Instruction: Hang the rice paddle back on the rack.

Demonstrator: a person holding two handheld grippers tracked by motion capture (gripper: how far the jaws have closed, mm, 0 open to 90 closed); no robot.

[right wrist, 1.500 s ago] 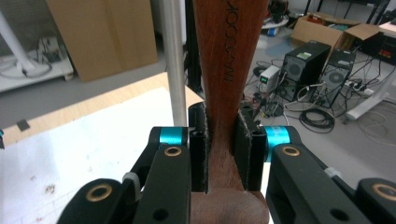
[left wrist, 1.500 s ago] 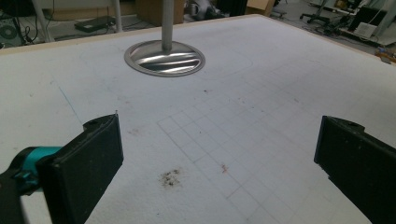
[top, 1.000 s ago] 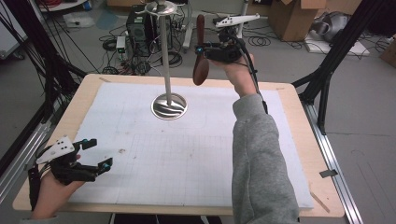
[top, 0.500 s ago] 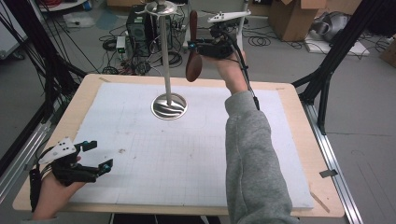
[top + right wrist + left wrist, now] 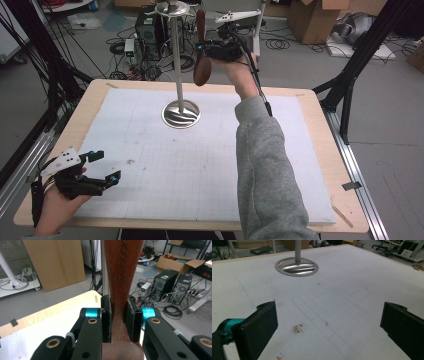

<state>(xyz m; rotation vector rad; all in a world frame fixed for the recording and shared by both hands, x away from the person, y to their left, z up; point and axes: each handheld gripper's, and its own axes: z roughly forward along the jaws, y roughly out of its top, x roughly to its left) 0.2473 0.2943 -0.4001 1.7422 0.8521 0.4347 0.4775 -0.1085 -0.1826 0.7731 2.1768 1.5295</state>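
Right hand-held gripper [image 5: 202,48] is clamped on a wooden spoon [image 5: 201,60] beside the stand [image 5: 176,60]; perhaps the pole gets knocked. Left hand-held gripper [image 5: 106,166] is held apart.

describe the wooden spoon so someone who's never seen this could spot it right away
Start at the metal stand rising from its round base at the table's far side. Just right of its pole, the right tongs hold the spoon in the air, bowl down. It is the one dark brown wooden thing among metal and black parts.
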